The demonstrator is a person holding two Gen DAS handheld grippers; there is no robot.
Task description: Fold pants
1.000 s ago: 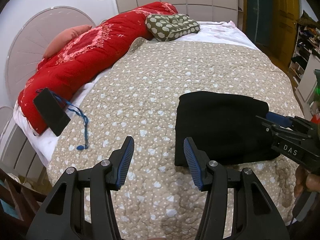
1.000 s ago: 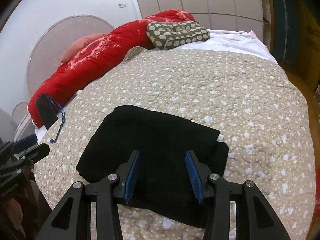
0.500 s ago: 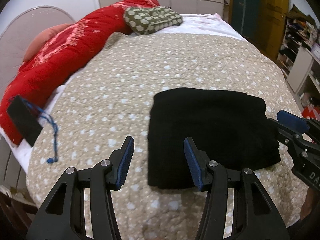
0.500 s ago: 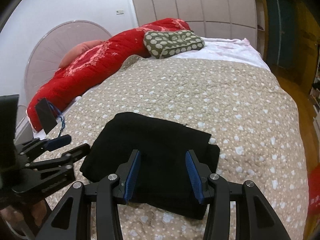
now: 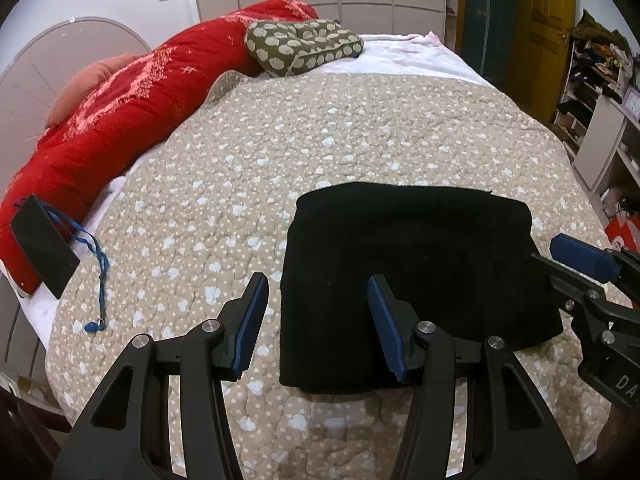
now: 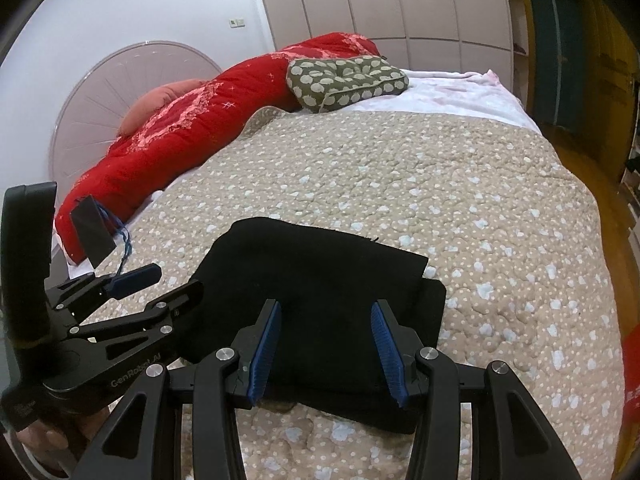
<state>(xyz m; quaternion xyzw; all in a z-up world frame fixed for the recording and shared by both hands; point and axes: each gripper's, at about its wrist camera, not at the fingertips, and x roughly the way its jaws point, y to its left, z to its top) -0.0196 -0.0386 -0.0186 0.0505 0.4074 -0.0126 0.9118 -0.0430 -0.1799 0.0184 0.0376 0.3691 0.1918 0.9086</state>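
The black pants (image 5: 416, 268) lie folded into a flat rectangle on the beige quilt (image 5: 320, 140) near the bed's front edge; they also show in the right wrist view (image 6: 320, 292). My left gripper (image 5: 316, 320) is open and empty, held above the pants' left edge. My right gripper (image 6: 324, 348) is open and empty, held above the pants' near right part. Each gripper shows in the other's view: the right one (image 5: 580, 264) at the pants' right edge, the left one (image 6: 156, 284) at their left edge.
A red duvet (image 5: 120, 120) runs along the left side with a green spotted cushion (image 5: 304, 46) at the far end. A black card on a blue lanyard (image 5: 44, 246) lies at the left edge. Shelves (image 5: 600, 92) stand to the right.
Both grippers have pulled back and up from the pants, staying open. The left gripper has shifted right, so the pants sit nearer the middle of its view.
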